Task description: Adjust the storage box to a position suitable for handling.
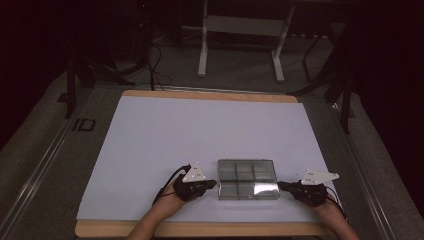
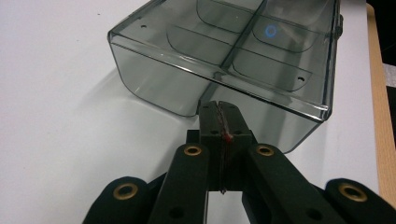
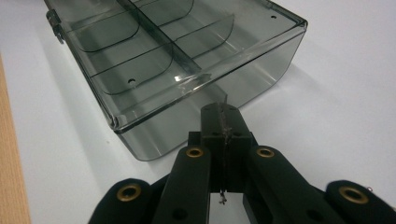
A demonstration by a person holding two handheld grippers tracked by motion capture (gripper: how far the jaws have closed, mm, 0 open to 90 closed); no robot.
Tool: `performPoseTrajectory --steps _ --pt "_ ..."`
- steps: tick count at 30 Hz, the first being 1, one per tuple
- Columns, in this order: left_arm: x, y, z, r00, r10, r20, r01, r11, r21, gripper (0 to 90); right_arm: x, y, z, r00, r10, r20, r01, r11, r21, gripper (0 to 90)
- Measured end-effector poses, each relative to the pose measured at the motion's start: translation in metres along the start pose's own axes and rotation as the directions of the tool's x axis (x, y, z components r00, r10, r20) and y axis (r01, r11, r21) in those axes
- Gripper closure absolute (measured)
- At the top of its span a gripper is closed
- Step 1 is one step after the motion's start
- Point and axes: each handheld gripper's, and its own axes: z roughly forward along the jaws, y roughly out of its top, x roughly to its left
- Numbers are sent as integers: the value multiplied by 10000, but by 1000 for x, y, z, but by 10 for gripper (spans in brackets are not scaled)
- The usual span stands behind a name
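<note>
Nearest the person's edge of the table (image 1: 200,229), the left gripper (image 1: 212,184) and right gripper (image 1: 281,186) lie level on the white mat (image 1: 165,145), each with its jaws clenched together and nothing between them, tips aimed at opposite short ends of the clear compartment box (image 1: 248,179). From the gripper views the tips stand just at the box walls (image 2: 261,116), low, below the lid rim; whether they touch is hard to tell. To shift or steady the box well, I judge both tips should press evenly and squarely, or it may swivel. Close behind the hands runs the wooden front edge, so little room there; beyond the box, the mat offers wide free space.
</note>
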Motion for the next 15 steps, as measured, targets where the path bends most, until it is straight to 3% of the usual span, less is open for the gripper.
performPoseTrajectory --steps 15 --pt "-2 2 3 9999 17 117 -17 10000 -44 899 2 4 0 10000 -3 -19 3 10000 -56 899"
